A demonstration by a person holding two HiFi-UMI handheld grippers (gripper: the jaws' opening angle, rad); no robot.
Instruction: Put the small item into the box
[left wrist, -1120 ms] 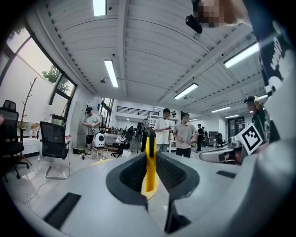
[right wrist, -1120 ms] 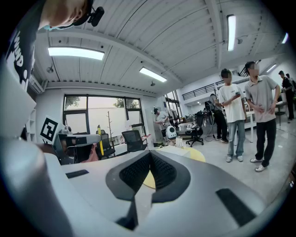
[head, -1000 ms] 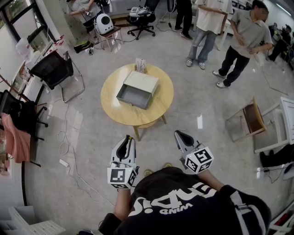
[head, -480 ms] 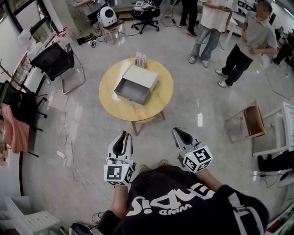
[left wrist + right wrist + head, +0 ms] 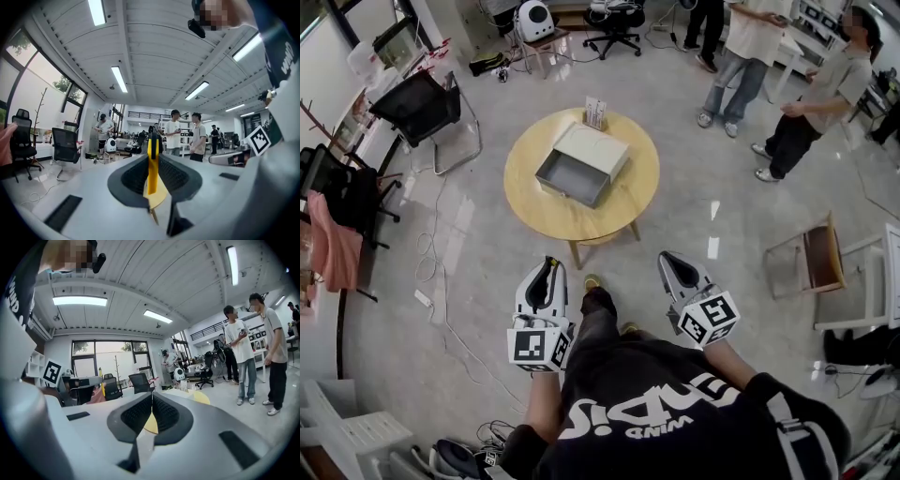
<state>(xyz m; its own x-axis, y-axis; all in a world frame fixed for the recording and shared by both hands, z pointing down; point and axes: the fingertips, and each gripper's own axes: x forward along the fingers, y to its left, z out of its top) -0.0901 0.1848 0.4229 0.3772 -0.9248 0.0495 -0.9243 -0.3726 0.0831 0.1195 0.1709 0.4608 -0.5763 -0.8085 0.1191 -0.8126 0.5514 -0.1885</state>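
While short of the open box [image 5: 577, 178] — clamps a yellow item [image 5: 151, 173] in left gripper [image 5: 549, 272] jaws, holds right gripper [image 5: 670, 262] jaws together.

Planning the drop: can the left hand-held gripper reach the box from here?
Probably not yet: the left hand-held gripper, holding a yellow item, hangs short of the round table and box; only open floor lies between.
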